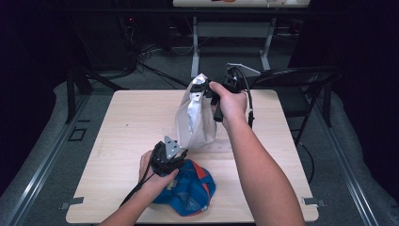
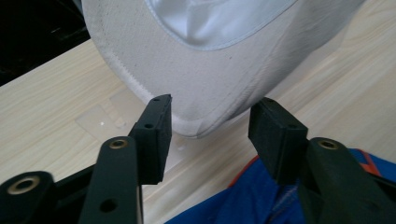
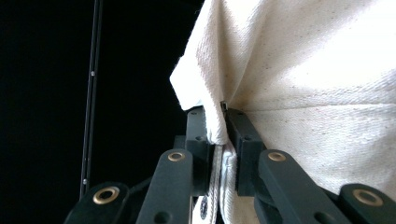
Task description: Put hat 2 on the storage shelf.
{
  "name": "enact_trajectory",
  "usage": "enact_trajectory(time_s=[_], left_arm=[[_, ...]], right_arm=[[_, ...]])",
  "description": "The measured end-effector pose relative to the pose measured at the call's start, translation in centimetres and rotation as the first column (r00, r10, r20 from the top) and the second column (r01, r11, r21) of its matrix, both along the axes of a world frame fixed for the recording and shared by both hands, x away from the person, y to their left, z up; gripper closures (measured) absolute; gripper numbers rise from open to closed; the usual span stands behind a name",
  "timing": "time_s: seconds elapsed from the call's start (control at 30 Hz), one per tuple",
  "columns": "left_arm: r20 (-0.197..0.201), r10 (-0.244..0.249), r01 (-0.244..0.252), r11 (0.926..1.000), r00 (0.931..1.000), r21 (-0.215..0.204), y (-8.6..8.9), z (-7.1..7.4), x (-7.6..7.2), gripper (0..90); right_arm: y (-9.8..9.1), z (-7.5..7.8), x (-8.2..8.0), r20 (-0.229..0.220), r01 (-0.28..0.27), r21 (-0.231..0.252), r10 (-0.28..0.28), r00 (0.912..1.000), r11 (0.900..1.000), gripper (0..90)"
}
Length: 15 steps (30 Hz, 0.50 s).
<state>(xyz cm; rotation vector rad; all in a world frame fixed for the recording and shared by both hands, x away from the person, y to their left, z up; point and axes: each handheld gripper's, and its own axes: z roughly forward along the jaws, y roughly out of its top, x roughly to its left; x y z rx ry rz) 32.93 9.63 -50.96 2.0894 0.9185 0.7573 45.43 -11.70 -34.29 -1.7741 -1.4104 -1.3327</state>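
We are counting two caps on the table [image 1: 117, 141]: one cream cap [image 1: 195, 117] and one blue cap [image 1: 190, 186] with orange trim. We are seeing the right gripper [image 3: 219, 128] clenching a fold of the cream cap, holding it raised above table centre with its lower edge hanging toward 6 o'clock. The left gripper [image 2: 210, 126] is standing released, its jaws spread either side of that lower edge, over the blue cap lying at the table's 6 o'clock edge. The left hand [image 1: 157, 181] is covering part of the blue cap. Beyond the table at 1 o'clock, one folding chair [image 1: 301, 82] is showing dimly.
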Motion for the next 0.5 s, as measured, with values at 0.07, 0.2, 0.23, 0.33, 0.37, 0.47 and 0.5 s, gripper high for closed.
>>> enact_trajectory(time_s=[0.07,0.2,0.23,0.33,0.37,0.47,0.5], left_arm=[[-0.005,0.013,-0.013,0.9999,0.9999,0.003,-0.1,-0.1,0.1,56.0],[-0.016,-0.005,0.005,0.9999,0.9999,0.016,0.0,-0.2,0.2,69.4],[-0.009,-0.018,0.018,0.9995,0.9998,0.026,0.2,-0.2,0.1,72.3],[-0.014,-0.027,0.027,0.9995,0.9995,0.013,0.8,-0.1,0.3,76.2],[-0.02,-0.029,0.029,0.9996,0.9994,0.002,1.1,0.0,0.3,76.8],[-0.047,-0.039,0.036,0.998,0.9981,-0.052,2.0,0.1,0.7,77.2],[-0.052,-0.042,0.039,0.9975,0.9978,-0.059,2.2,0.1,0.8,77.3]], right_arm=[[0.0,0.0,0.0,-0.002,-0.003,0.0,0.003,1.0,1.0,80.3],[0.1,0.0,-0.1,0.0,-0.009,0.001,0.009,1.0,1.0,80.3],[0.2,0.1,-0.2,0.0,-0.011,0.004,0.011,0.9999,0.9999,80.2],[0.4,0.2,-0.2,0.004,-0.018,0.001,0.018,0.9998,0.9998,80.2],[0.5,0.3,-0.2,0.005,-0.018,0.002,0.018,0.9998,0.9998,80.2],[0.7,0.4,-0.3,0.007,-0.021,0.003,0.021,0.9997,0.9998,80.2],[0.8,0.4,-0.3,0.009,-0.024,0.003,0.024,0.9997,0.9997,80.2]])
